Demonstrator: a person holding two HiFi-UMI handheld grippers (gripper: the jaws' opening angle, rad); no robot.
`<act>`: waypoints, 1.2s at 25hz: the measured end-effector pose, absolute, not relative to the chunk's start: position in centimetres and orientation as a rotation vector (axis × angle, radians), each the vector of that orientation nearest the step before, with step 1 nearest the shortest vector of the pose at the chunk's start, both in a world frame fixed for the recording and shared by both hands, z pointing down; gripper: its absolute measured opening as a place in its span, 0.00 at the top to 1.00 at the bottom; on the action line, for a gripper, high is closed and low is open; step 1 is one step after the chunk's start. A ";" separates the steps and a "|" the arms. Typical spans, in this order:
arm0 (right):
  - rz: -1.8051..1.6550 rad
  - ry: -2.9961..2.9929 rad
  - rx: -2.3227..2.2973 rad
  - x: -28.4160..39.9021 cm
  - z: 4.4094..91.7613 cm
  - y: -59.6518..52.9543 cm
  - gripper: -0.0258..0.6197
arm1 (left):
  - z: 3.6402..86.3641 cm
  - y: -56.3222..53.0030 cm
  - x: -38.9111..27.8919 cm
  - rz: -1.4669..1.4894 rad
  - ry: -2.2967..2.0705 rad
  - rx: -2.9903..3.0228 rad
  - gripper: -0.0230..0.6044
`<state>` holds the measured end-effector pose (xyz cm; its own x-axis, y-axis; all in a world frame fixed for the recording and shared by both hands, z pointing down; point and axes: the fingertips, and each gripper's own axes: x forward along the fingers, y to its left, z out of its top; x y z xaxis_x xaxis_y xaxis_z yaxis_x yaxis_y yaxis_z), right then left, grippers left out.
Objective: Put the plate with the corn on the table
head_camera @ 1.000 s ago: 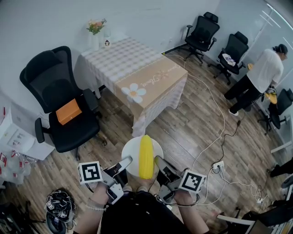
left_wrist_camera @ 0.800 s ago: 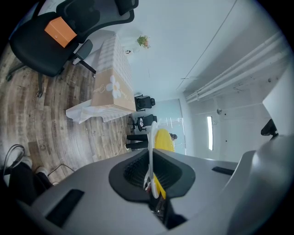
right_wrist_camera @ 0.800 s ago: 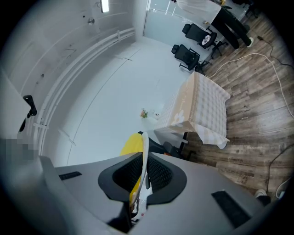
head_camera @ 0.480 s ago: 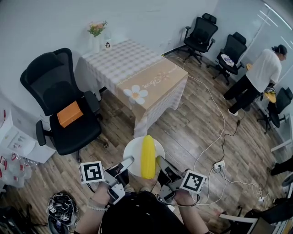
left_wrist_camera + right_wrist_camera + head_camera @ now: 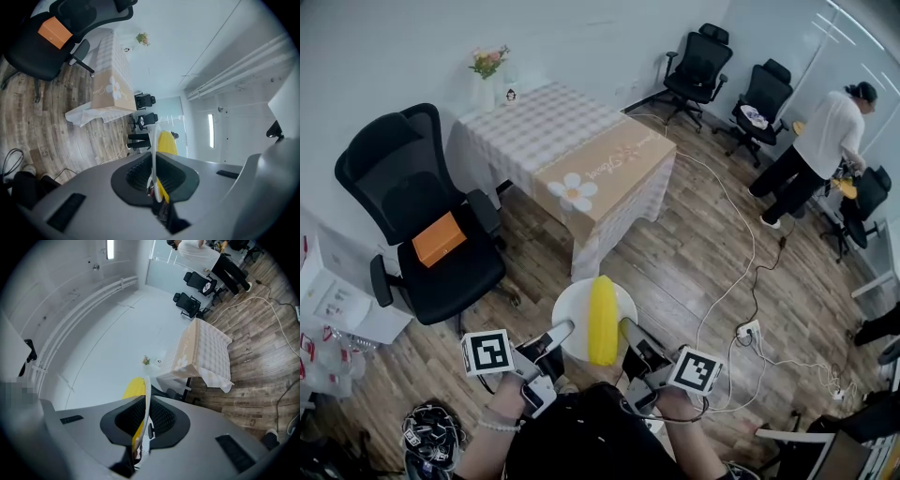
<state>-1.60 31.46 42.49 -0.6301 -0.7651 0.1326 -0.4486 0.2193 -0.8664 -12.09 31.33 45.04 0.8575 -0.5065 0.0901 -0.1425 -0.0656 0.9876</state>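
Between my two grippers, above the wooden floor (image 5: 694,253): the plate (image 5: 572,314) with the corn (image 5: 601,319).
My left gripper (image 5: 559,330) pinches the plate's left rim and my right gripper (image 5: 624,327) its right rim, both pairs of jaws closed down on the thin edge (edge-on in each gripper view). The corn lies along the plate's middle. The table (image 5: 553,141) stands ahead, well apart.

A yellow corn cob (image 5: 601,321) is seen on a white plate (image 5: 572,305), and black-and-white square markers are borne by the grey left gripper (image 5: 561,330) and right gripper (image 5: 625,328). The counter (image 5: 534,127) is covered in a pale beige-and-white checked cloth, overlaid with a tan runner (image 5: 609,169) printed with a white daisy. A black office chair (image 5: 394,178) is topped by an orange box (image 5: 439,238), and the floor (image 5: 703,253) is shown in brown wood planks.
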 end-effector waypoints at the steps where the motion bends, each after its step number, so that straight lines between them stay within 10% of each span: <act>1: -1.372 2.171 -1.137 -1.7 42.5 31.5 0.88 | 44.9 31.3 -12.2 -0.323 -0.512 1.637 0.92; 30: -1.411 2.216 -1.081 1.2 42.3 23.3 0.88 | 45.1 23.9 -9.0 -0.360 -0.550 1.595 0.92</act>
<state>1.23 23.29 42.30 -0.6720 -0.7275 0.1386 -0.4334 0.2346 -0.8701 -8.96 23.85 45.06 0.8323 -0.5465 0.0928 -0.1341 -0.0360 0.9903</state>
